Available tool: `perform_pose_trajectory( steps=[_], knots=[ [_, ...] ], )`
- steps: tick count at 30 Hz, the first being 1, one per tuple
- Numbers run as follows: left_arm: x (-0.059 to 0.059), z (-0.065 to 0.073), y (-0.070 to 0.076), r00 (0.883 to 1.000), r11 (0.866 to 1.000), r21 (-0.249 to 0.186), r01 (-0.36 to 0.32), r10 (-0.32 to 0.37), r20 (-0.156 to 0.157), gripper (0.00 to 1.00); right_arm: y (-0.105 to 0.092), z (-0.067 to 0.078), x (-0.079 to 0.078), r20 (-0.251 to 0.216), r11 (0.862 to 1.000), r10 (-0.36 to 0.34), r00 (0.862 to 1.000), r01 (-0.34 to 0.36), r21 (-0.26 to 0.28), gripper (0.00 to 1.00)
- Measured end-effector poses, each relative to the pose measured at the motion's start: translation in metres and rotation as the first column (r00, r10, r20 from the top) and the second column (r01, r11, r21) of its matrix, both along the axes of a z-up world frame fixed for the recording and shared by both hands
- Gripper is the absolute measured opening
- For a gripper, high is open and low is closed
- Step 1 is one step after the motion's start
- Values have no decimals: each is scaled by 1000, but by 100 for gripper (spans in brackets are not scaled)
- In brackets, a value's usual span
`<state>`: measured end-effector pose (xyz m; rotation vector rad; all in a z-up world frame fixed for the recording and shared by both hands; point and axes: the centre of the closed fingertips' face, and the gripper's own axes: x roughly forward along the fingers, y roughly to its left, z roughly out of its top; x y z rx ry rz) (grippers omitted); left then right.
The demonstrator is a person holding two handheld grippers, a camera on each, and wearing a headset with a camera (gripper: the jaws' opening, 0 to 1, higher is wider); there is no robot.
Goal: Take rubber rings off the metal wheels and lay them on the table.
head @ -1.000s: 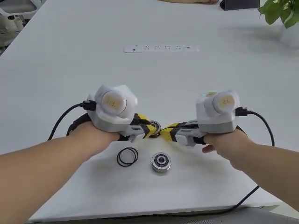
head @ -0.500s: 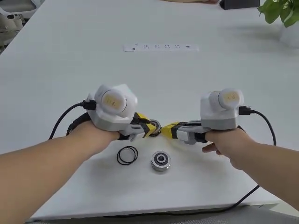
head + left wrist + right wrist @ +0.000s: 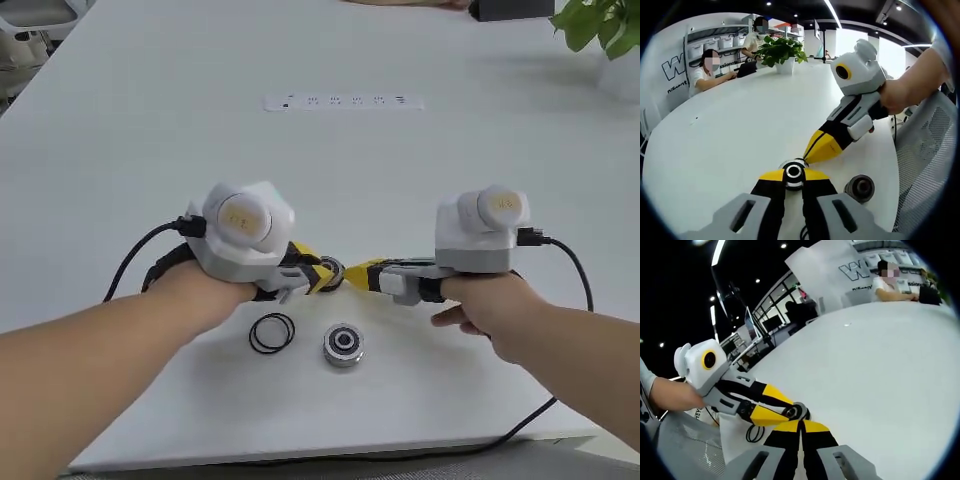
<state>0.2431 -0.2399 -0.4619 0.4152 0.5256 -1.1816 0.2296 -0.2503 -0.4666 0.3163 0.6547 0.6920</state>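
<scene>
Rubber rings [image 3: 272,333], two thin black loops overlapping, lie flat on the white tabletop [image 3: 150,120], near the front edge and just left of centre. Up and to their right, the left tool [image 3: 308,277] reaches in from the left with its yellow-tipped jaws clamped on a metal wheel [image 3: 329,270]. In the left gripper view that wheel sits square between the two jaw tips, its hub facing the camera. It is held clear of the tabletop, right in the middle of the action.

Across from it, the right tool [image 3: 358,273] comes in from the right. Its jaws are drawn together to a point, and the tip meets the rim of the held wheel. Whether a ring is pinched there is too small to tell.

Below the two tips, a second wheel [image 3: 343,344] rests on the tabletop just right of the rings, close beside them but apart. A black cable [image 3: 140,255] trails from the left tool. Far back lies a white power strip [image 3: 343,101], and a green plant [image 3: 600,22] sits at the far right corner.
</scene>
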Motion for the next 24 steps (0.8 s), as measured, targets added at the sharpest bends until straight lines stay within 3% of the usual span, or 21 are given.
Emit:
perform_pose_trajectory(
  steps=[10, 24],
  knots=[
    [-3, 1, 0, 1000, 1000, 7, -26, 26, 11, 6, -3, 0, 4, -14, 999, -37, 999, 38, 24, 0],
    [-3, 1, 0, 999, 999, 1, -34, 34, 22, 6, 1, 5, 4, -8, 999, -30, 1000, 30, 33, 0]
  ],
)
